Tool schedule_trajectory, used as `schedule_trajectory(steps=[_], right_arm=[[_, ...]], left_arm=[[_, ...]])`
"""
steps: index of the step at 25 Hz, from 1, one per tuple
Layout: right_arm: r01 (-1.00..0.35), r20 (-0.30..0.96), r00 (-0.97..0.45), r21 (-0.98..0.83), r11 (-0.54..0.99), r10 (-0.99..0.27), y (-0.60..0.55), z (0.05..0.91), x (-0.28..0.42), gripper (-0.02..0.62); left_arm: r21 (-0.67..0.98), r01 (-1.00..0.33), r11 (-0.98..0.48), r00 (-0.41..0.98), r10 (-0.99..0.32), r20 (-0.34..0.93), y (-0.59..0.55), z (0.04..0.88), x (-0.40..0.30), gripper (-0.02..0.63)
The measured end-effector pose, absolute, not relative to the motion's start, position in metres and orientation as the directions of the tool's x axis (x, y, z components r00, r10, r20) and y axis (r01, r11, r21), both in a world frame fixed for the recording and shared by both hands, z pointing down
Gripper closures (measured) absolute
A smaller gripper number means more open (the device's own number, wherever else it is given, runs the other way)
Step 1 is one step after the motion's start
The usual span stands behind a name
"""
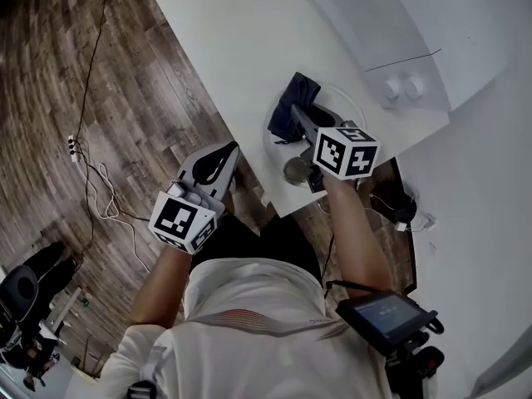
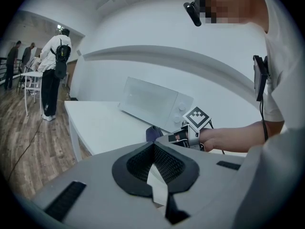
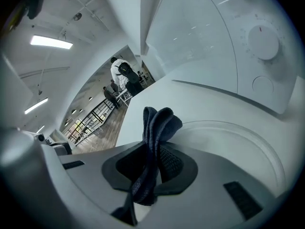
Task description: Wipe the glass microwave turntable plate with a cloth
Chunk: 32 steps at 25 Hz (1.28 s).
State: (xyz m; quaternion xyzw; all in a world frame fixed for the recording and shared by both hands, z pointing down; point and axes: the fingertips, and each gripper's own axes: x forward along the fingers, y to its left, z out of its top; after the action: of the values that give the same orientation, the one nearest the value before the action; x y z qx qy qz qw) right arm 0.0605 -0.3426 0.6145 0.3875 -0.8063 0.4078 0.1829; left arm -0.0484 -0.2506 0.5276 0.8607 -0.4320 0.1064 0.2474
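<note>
Dark blue cloth [image 1: 293, 106] is bunched over the left part of the round glass turntable plate [image 1: 347, 100] in the head view. The plate lies on the white worktop [image 1: 241, 40] near the microwave [image 1: 416, 65] at far right, and the right gripper [image 1: 301, 116] reaches across it to the cloth. The left gripper [image 1: 226, 158] hangs off the worktop's left edge above wooden floor [image 1: 141, 98], well apart from the plate. In the left gripper view, its jaws meet at the tips with nothing between them. In the right gripper view, the jaws are clamped tight on a fold of the cloth, which stands up past the tips, and the plate's raised rim curves beyond. Whether the cloth presses on the glass cannot be told. Wiping looks just under way or about to begin. Next, the cloth likely needs pressing down and sweeping across the glass.
</note>
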Motion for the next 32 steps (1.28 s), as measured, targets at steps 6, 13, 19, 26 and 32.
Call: schedule_trajectory(steps=[6, 13, 19, 26, 32], right_arm=[[-0.811, 0.657, -0.585, -0.484, 0.329, -0.475, -0.344, 0.616, 0.088, 0.534], [-0.858, 0.719, -0.514, -0.427, 0.285, -0.467, -0.345, 0.619, 0.128, 0.534], [-0.886, 0.752, -0.463, -0.383, 0.261, -0.469, -0.336, 0.623, 0.176, 0.534], [-0.900, 0.758, -0.435, -0.344, 0.267, -0.486, -0.322, 0.620, 0.222, 0.534], [-0.931, 0.784, -0.360, -0.265, 0.251, -0.505, -0.313, 0.619, 0.249, 0.534]], left_arm=[[0.345, -0.781, -0.520, 0.623, -0.681, 0.384, -0.259, 0.523, -0.038, 0.595], [0.353, -0.761, -0.545, 0.649, -0.660, 0.379, -0.270, 0.519, -0.020, 0.595], [0.355, -0.747, -0.562, 0.665, -0.648, 0.371, -0.280, 0.520, -0.004, 0.595], [0.354, -0.732, -0.582, 0.682, -0.629, 0.374, -0.282, 0.518, 0.010, 0.595], [0.354, -0.729, -0.585, 0.684, -0.621, 0.383, -0.283, 0.521, 0.014, 0.595]])
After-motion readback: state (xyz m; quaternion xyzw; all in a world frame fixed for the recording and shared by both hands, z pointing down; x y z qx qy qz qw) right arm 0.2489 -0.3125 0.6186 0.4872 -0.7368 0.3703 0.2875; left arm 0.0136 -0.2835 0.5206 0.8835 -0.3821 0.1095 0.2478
